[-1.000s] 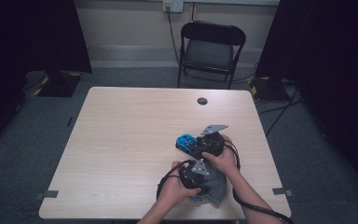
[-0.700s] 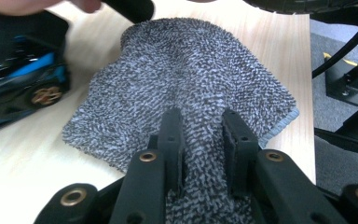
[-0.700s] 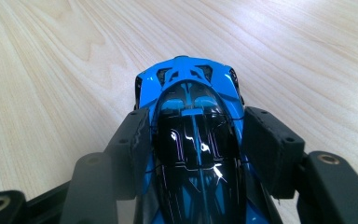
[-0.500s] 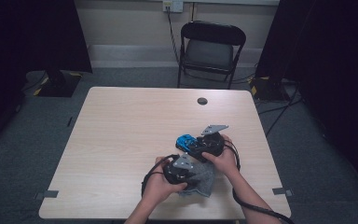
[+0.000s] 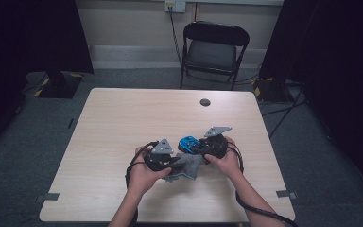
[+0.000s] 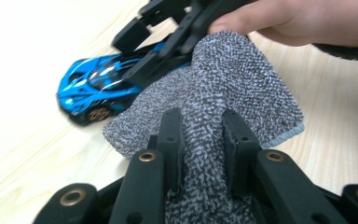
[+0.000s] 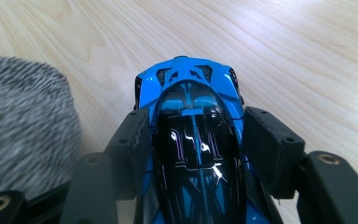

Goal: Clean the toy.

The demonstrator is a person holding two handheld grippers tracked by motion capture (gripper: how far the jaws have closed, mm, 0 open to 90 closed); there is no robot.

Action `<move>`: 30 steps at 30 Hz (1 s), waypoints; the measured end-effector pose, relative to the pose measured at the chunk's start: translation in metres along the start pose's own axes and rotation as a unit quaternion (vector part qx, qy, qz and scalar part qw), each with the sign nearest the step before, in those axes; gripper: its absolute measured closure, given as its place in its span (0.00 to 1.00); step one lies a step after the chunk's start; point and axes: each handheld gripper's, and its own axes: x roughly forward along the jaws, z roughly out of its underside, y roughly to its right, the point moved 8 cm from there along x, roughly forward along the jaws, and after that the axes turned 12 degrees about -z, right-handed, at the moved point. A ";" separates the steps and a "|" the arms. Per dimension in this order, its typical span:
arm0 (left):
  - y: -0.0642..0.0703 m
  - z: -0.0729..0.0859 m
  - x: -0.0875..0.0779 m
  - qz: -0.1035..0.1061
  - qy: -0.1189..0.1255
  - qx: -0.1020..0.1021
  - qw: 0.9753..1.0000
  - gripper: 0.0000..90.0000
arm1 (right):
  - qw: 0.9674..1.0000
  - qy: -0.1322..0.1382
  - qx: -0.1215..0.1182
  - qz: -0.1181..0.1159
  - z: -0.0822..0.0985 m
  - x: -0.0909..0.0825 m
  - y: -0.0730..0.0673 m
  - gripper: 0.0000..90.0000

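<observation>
A blue toy car [image 7: 193, 140] with a glossy black roof sits on the desk [image 5: 123, 123], just right of the desk's middle and toward the person's side. The right gripper [image 5: 203, 145] has its jaws closed on the car's two flanks, one black pad pressed to each side, with the car's nose pointing away along the jaws. In the left gripper view the car [image 6: 98, 91] rests on its gold-hubbed wheels on the wood.

Just beside the car lies a grey knitted cloth [image 6: 223, 93] with a paler hem. The left gripper [image 5: 172, 163] has its jaws drawn narrow on a bunched fold of this cloth, which stretches from the pads toward the car and the other gripper. In the high view the cloth [image 5: 186, 165] spreads between the two hands, touching the desk.

The desk is pale wood-grain laminate with rounded corners. A small dark round disc [image 5: 205, 102] lies near its far edge, well apart from the hands. Past that edge stands a black folding chair [image 5: 212, 49] against a cream wall, with a cable hanging from a wall socket [image 5: 175, 5]. The floor [image 5: 38, 142] is grey carpet, marked with tape near the desk's near corners, and dark curtains [image 5: 33, 33] hang at both sides.
</observation>
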 end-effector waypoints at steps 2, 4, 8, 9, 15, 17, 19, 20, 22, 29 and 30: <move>-0.008 0.002 -0.001 -0.010 -0.004 -0.004 1.000 0.80 | 1.000 0.000 0.000 0.000 0.000 0.000 0.000 0.47; -0.017 0.004 -0.002 -0.018 -0.006 -0.012 1.000 0.80 | 1.000 0.000 0.000 0.000 0.000 0.000 0.000 0.47; -0.036 0.008 -0.002 -0.056 -0.011 -0.020 0.998 0.80 | 1.000 -0.001 0.000 0.000 0.000 0.000 0.000 0.47; -0.042 0.009 0.000 -0.069 -0.007 -0.024 0.997 0.80 | 1.000 -0.001 0.000 0.000 0.000 0.000 0.000 0.47; -0.062 0.022 0.019 -0.100 -0.024 -0.048 0.993 0.80 | 1.000 0.000 0.000 0.000 0.000 0.000 0.000 0.47; -0.068 0.026 0.024 -0.119 -0.031 -0.055 0.991 0.80 | 1.000 -0.001 -0.001 0.000 0.000 0.000 0.000 0.47; -0.073 0.033 0.029 -0.140 -0.050 -0.056 0.987 0.80 | 1.000 0.000 -0.001 0.000 0.000 0.000 0.000 0.47; -0.073 0.035 0.032 -0.143 -0.058 -0.058 0.986 0.80 | 1.000 0.000 -0.001 0.000 0.000 0.000 0.000 0.47; -0.071 0.039 0.039 -0.142 -0.071 -0.057 0.986 0.80 | 1.000 0.001 -0.001 0.000 0.000 0.000 0.000 0.47; -0.061 0.041 0.046 -0.126 -0.104 -0.036 0.986 0.80 | 1.000 0.000 -0.001 0.000 0.000 0.000 0.000 0.47; -0.058 0.041 0.046 -0.121 -0.105 -0.033 0.986 0.80 | 1.000 0.000 -0.001 0.000 0.000 0.000 0.000 0.47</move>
